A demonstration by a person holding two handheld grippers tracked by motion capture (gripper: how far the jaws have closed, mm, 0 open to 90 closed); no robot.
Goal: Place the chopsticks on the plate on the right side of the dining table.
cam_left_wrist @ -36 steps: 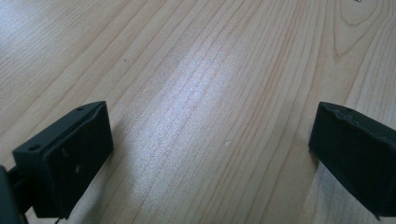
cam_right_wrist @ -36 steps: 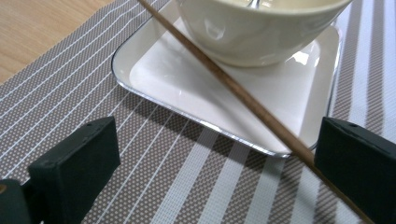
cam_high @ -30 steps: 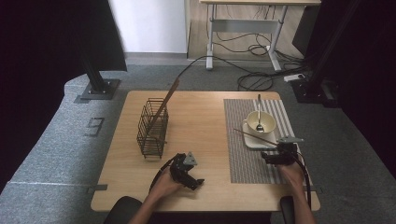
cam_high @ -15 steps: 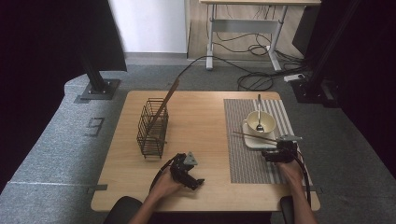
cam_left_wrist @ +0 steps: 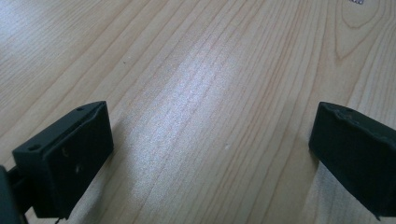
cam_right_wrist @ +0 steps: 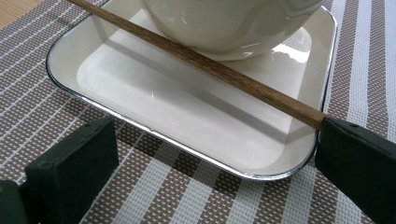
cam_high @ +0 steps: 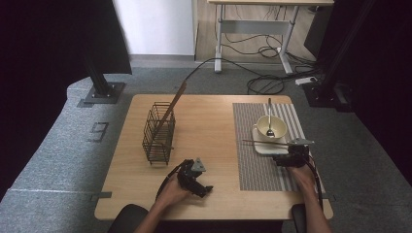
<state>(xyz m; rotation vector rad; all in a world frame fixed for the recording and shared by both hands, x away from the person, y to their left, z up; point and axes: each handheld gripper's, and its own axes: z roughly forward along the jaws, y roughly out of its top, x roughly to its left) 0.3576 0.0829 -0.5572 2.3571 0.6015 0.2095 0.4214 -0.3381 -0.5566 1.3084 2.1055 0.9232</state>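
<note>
Wire basket (cam_high: 158, 133): stood upright on the left half of the worktop (cam_high: 209, 126), one chopstick (cam_high: 173, 103) leaning out of its top, likely where the cutlery was being collected.
Left gripper (cam_high: 194, 178): rested low on bare wood near the front edge, well apart from the basket; its jaws were spread wide with nothing between them (parked, by the look of it).
Placemat (cam_high: 252, 160): striped, carrying the white tray (cam_right_wrist: 140, 88), with the bowl (cam_high: 270, 127) and its spoon (cam_high: 269, 121) on top.
Second chopstick (cam_right_wrist: 219, 73): lay slantwise across the tray, propped on the rim and passing just under the bowl's curve.
Right gripper (cam_right_wrist: 210, 154): sat at the tray's near edge, jaws released; the chopstick's end touched the right-hand jaw's face, while the other jaw stood well off, so no grip was yet made.
</note>
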